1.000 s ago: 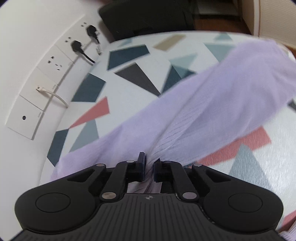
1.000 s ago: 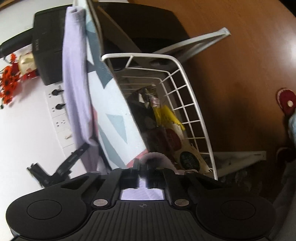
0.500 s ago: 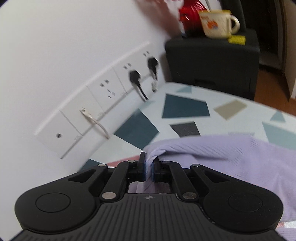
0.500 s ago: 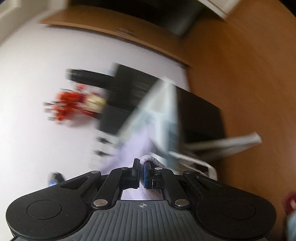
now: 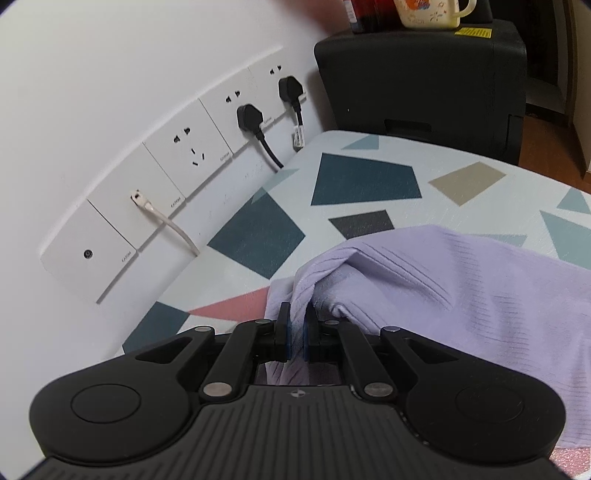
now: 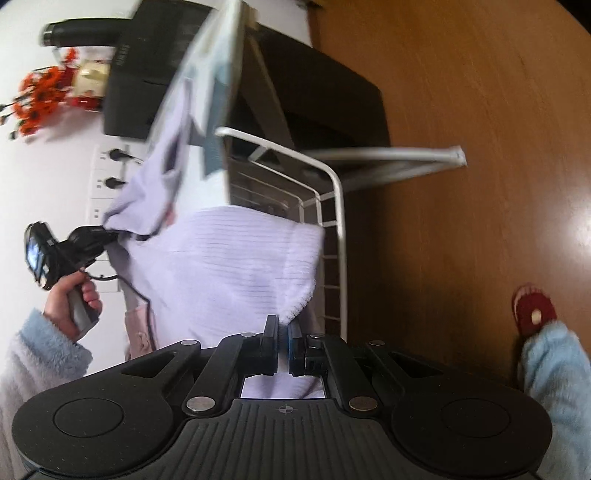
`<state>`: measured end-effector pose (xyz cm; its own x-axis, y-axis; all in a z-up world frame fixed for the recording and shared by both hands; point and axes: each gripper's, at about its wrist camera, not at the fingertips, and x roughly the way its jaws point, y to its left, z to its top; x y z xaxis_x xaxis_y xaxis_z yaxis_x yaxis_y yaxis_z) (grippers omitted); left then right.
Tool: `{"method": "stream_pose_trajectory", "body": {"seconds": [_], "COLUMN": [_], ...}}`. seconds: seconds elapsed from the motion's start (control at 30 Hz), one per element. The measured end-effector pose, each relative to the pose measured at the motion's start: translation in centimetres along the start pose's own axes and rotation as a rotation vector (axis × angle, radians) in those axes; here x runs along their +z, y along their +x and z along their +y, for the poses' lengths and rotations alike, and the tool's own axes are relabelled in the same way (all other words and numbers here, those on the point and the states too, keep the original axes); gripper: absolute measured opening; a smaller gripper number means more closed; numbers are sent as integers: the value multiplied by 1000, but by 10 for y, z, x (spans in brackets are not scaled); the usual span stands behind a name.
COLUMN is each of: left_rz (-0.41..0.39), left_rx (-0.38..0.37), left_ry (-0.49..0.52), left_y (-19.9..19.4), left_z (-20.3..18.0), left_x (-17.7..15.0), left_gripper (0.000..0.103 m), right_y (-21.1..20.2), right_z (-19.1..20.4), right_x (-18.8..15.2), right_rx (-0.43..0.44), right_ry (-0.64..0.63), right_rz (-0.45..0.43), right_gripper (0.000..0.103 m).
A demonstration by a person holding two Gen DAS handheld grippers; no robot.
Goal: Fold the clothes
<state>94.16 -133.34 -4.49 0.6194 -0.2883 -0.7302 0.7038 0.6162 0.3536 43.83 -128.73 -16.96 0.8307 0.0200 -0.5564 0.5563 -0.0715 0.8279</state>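
Observation:
A lilac ribbed garment (image 5: 461, 288) lies over the patterned table cover (image 5: 362, 177), and one edge is pulled up into a peak. My left gripper (image 5: 295, 321) is shut on that edge, close to the wall. In the right wrist view the garment (image 6: 229, 266) hangs spread off the table's side. My right gripper (image 6: 282, 332) pinches its lower corner between its pads, and its jaws are opening slightly. The left gripper (image 6: 110, 232) shows there too, held in a hand (image 6: 70, 299) and gripping the opposite corner.
Wall sockets (image 5: 192, 147) with black plugs (image 5: 251, 114) run along the table's far side. A black box (image 5: 424, 74) carries a mug (image 5: 432, 13). A white wire basket (image 6: 332, 206) stands beside the table on the wooden floor (image 6: 480, 110), near a red slipper (image 6: 533, 314).
My left gripper has carried the garment's edge across the table toward the sockets. The right gripper's view has swung, and the garment now hangs stretched between both grippers.

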Motion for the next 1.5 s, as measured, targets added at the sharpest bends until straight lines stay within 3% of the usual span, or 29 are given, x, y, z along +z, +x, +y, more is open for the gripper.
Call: {"method": "stream_pose_trajectory", "body": {"seconds": [0.07,0.1,0.17,0.27,0.37,0.47,0.57,0.63,0.67,0.73,0.8,0.87,0.93,1.03,1.13,1.2,1.23,1.27,1.3,1.37,1.5], "left_rz": [-3,-6,-8,-6,5,29,4,-19,-39,-79,-105,-124,-145,-86,-12,9,18,27,36,45,-75], "left_rx": [-7,-13,-21,-25,-24,-13,-47,-81,-104,-151,-211,-289,-426,-612,-670,-637,-641,-645,-649,-648,-507], "left_ry": [3,1,-5,-16,-4,76,242,376,458,621,738,813,795,772,813,847,821,795,769,715,563], "left_y": [0,-1,-1,-1,1,4,-6,-18,-28,-46,-66,-86,-105,-115,-105,-94,-90,-86,-82,-75,-73], "left_z": [0,1,1,0,-3,-15,-35,-49,-55,-68,-78,-87,-97,-137,-183,-203,-203,-204,-205,-206,-193], "left_x": [-1,-2,-2,-1,1,3,0,-4,-9,-19,-25,-28,-24,-22,-33,-41,-37,-34,-31,-23,13], "left_gripper": [6,6,6,6,6,8,10,21,29,60,67,67,70,75,75,73,53,41,13,10,8], "right_y": [-5,-7,-13,-16,-12,-10,-14,-18,-22,-28,-32,-35,-37,-35,-30,-28,-27,-27,-26,-24,-22], "right_z": [-3,-3,-5,-5,-8,-10,-8,-4,-2,-2,-5,-11,-17,-25,-27,-25,-24,-23,-22,-22,-21], "right_x": [4,6,13,23,33,41,46,49,51,55,60,63,66,70,72,74,75,76,76,77,79], "right_rx": [14,22,54,77,75,78,122,143,155,183,205,203,204,216,219,219,219,219,218,213,177], "right_ry": [-1,-2,10,21,26,42,42,33,32,50,87,117,146,191,201,188,181,175,170,169,162], "right_rz": [1,-7,-45,-84,-89,-93,-109,-131,-144,-169,-183,-191,-193,-176,-158,-151,-147,-143,-140,-136,-140], "right_gripper": [13,24,34,36,36,34,10,9,8,8,8,8,8,8,9,9,9,9,10,10,10]}}
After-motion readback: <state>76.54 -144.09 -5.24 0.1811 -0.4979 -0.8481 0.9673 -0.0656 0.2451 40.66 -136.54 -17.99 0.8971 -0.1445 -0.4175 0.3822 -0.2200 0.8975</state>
